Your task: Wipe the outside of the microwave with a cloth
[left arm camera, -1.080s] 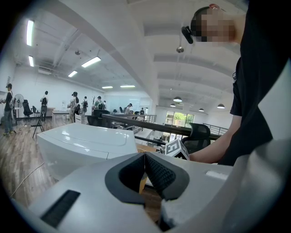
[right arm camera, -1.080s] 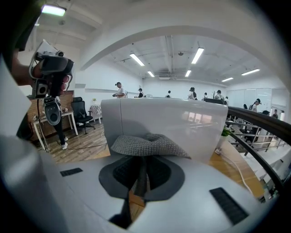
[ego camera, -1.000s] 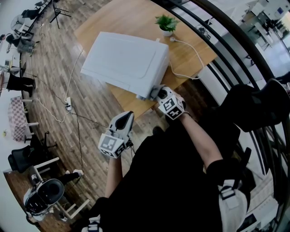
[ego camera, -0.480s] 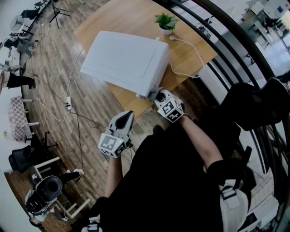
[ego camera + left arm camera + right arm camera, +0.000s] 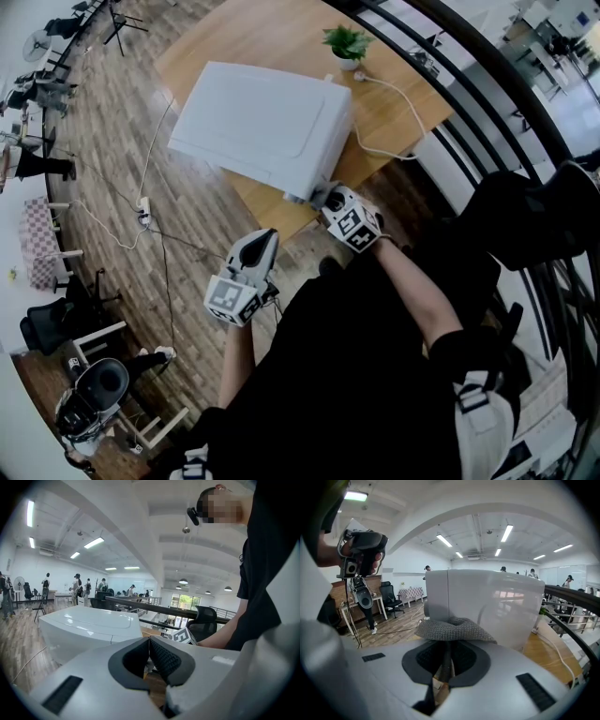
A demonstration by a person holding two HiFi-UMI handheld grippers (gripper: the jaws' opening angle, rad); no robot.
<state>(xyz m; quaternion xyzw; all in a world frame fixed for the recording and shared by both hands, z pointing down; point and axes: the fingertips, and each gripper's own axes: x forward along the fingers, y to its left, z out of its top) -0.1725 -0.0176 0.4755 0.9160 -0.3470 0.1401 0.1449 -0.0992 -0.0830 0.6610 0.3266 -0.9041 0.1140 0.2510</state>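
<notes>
At the microwave [image 5: 262, 122] corner, the right hand-held gripper [image 5: 326, 195] clamps the cloth [image 5: 454, 629], seemingly pressed against it.

Beyond my right gripper [image 5: 319, 195] I see a wooden table [image 5: 272, 28]. At its far side, well ahead of that gripper and slightly to its right, stands a small potted plant [image 5: 345, 47], with a white cable [image 5: 409, 110] looping back along the tabletop. Well to the left of my left gripper [image 5: 265, 237], a power strip [image 5: 142, 212] lies on the plank floor [image 5: 112, 141], with a checked tablecloth [image 5: 37, 246] and a black office chair [image 5: 52, 323] farther left, while a dark railing [image 5: 487, 103] curves past on the right gripper's right.
</notes>
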